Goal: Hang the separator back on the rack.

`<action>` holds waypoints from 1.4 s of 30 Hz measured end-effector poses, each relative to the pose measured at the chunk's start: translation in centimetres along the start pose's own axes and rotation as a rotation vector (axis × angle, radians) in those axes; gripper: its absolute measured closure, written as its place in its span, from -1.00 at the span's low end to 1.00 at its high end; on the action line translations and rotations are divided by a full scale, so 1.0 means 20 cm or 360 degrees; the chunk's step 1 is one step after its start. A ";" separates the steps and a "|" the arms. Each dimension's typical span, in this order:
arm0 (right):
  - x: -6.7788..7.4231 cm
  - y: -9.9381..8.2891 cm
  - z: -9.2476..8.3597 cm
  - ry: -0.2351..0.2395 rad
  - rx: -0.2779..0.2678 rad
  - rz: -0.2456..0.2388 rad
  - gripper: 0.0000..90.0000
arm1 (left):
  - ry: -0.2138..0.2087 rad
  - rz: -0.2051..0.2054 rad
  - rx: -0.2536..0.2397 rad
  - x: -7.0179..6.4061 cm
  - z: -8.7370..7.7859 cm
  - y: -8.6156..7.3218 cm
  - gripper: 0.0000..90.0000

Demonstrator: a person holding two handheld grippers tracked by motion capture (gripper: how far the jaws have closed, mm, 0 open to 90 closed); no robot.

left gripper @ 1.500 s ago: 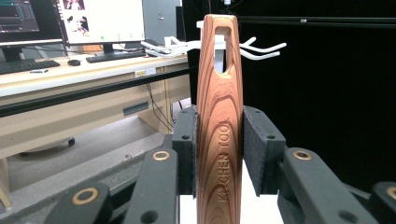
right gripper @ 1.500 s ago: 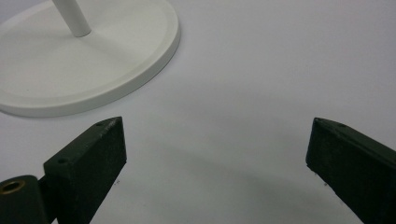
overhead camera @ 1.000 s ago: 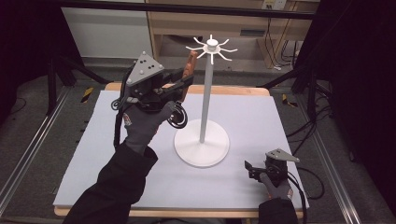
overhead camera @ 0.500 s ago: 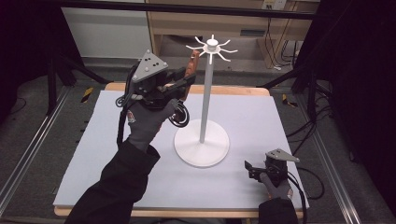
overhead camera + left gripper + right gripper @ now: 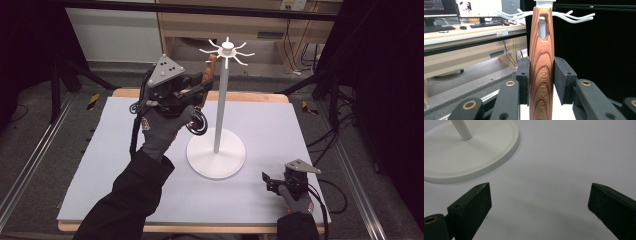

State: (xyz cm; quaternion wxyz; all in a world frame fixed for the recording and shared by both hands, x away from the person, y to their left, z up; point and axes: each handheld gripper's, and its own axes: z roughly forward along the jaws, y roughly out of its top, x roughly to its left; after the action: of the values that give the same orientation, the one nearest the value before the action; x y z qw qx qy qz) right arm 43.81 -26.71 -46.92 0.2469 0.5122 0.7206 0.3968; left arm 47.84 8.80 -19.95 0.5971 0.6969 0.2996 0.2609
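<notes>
The left gripper, upper centre-left of the high view, clamps a wooden handle; in the left gripper view the handle stands upright in mid-frame, its long axis running bottom to top, squeezed between both black pads, with "KITCHEN TOOL" lettered along its length; its slotted top end sits at the white hooks of the rack, and a white hook tip shows through the slot; in the high view the handle leans up and rightward toward the rack's crown, just left of the pole; its lower end is hidden behind the gripper; the rack's round base rests on the pale mat near frame centre; the right gripper, lower right of the high view, lies low on the mat, well apart from the base, and in the right gripper view its jaws stand wide apart, nothing between them, with the base at upper left; the mat covers a wooden table; beyond it the floor is grey, with a light-wood bench at the top and black drapes at right; the left gripper view shows a desk with monitors and keyboards at upper left.
</notes>
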 end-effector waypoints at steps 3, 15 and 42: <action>0.00 0.00 0.00 0.0007 0.0006 0.0008 -0.88 | -0.0005 0.0003 0.0005 0.00 0.00 0.00 0.50; 0.00 0.00 0.00 0.0006 0.0018 -0.0003 -0.88 | -0.0002 0.0004 0.0035 0.00 0.01 -0.02 0.40; 0.01 -0.01 0.01 -0.0020 0.0024 -0.0022 -0.88 | 0.0016 -0.0130 0.0097 0.24 -0.21 -0.37 0.01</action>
State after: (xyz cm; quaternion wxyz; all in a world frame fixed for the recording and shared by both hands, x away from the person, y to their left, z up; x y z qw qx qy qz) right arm 43.90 -26.54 -47.17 0.2504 0.5116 0.7255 0.3863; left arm 47.26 16.00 -26.63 0.5841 0.7007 0.3387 0.2305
